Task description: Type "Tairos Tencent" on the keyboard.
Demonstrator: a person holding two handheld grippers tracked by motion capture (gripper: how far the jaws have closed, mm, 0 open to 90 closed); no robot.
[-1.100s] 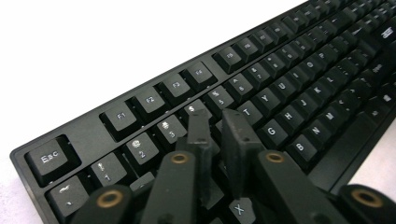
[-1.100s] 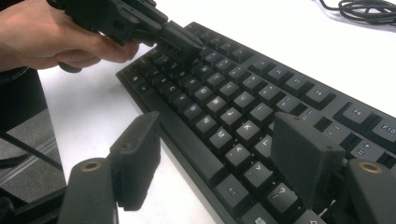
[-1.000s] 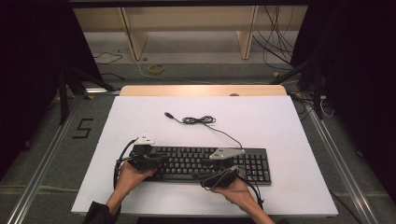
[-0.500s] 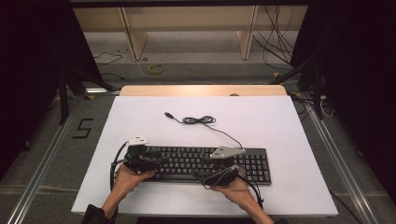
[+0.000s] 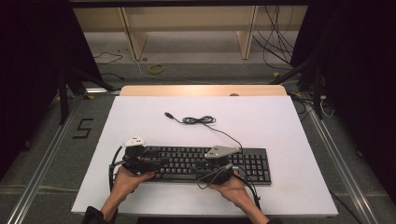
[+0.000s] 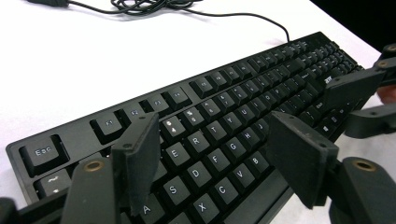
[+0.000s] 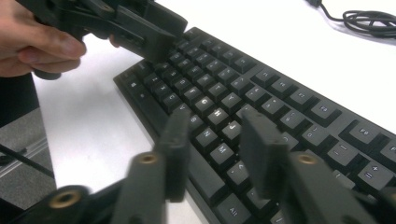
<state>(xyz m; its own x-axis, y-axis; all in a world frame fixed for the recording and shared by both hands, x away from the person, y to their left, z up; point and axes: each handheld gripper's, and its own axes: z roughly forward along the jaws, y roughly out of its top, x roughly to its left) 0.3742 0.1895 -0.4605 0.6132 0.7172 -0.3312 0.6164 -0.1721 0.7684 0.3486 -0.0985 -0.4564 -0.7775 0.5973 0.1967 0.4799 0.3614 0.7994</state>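
Both my grippers hover over the keyboard (image 5: 205, 163), typing: left gripper (image 6: 219, 158) just spread wide above the left-hand letters, right gripper (image 7: 217, 149) narrowing, blurred, seemingly empty, so next I press a key below its tips.

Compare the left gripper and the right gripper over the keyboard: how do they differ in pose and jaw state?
The left gripper hovers over the left end of the keyboard, jaws wide and just opening. The right gripper hovers over the middle, jaws narrower and just closing. The left gripper's own view shows the A, S and D keys below it; the right gripper's shows H, J and M. Neither holds anything; each hangs just above the keys.
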